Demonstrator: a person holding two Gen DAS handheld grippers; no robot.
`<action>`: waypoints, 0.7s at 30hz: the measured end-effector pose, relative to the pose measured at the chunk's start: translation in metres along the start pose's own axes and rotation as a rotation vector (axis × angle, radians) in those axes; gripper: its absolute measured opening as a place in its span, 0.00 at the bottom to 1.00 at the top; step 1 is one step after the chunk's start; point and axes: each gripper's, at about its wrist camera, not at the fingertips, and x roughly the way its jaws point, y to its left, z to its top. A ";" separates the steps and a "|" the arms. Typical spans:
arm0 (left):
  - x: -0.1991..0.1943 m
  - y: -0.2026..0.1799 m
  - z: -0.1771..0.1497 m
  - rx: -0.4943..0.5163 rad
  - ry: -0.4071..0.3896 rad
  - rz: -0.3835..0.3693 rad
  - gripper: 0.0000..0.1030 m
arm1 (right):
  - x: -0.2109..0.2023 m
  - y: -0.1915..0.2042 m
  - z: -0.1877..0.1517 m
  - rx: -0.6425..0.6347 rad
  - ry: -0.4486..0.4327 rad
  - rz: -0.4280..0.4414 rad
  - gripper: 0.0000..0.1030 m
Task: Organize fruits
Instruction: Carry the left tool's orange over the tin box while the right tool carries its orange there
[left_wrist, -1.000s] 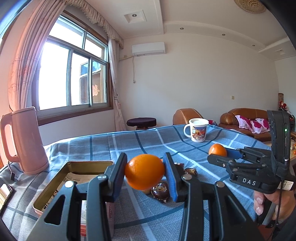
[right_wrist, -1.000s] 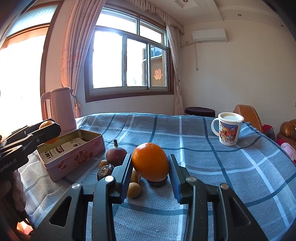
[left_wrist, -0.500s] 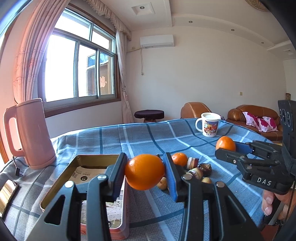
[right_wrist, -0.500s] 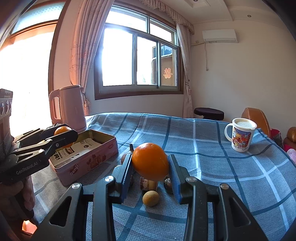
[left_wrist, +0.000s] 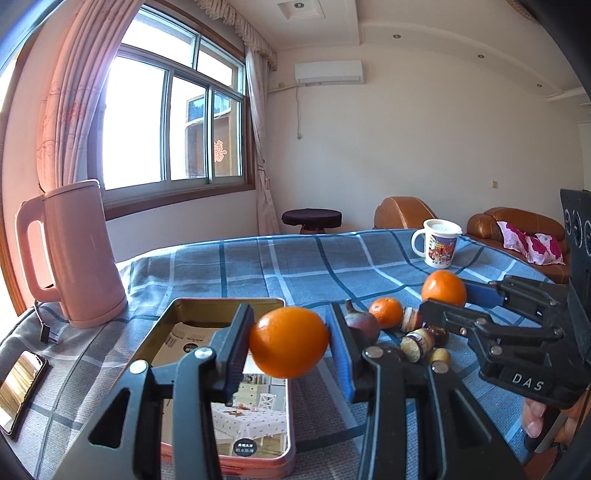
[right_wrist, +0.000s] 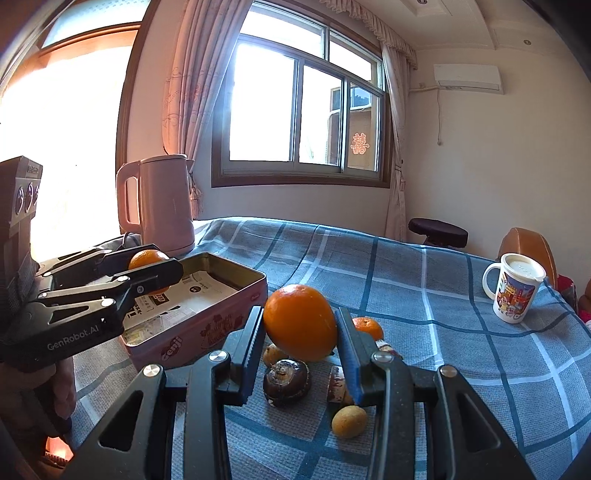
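Note:
My left gripper (left_wrist: 289, 347) is shut on an orange (left_wrist: 289, 348), held above the open pink tin (left_wrist: 221, 373). It also shows in the right wrist view (right_wrist: 147, 271) over the tin (right_wrist: 207, 314). My right gripper (right_wrist: 300, 334) is shut on a second orange (right_wrist: 300, 322), above a pile of small fruits on the cloth: a tangerine (right_wrist: 366, 327), a dark round fruit (right_wrist: 286, 377), a small yellow fruit (right_wrist: 349, 421). The right gripper's orange shows in the left wrist view (left_wrist: 443, 288), right of the tin.
A pink kettle (left_wrist: 79, 254) stands behind the tin at the left. A white printed mug (left_wrist: 439, 247) stands at the far right of the blue checked tablecloth (left_wrist: 295, 266). A phone (left_wrist: 20, 387) lies at the left edge.
Both grippers have moved left with their oranges still held. The left one is now over the tin. The fruit pile has shifted right in the left view.

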 end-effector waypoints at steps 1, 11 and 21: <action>0.001 0.002 0.000 -0.001 0.002 0.004 0.41 | 0.002 0.003 0.002 -0.006 -0.001 0.005 0.39; 0.006 0.024 0.001 -0.006 0.027 0.045 0.41 | 0.021 0.031 0.020 -0.064 0.003 0.039 0.39; 0.013 0.054 0.004 -0.027 0.055 0.094 0.41 | 0.042 0.059 0.032 -0.118 0.020 0.065 0.39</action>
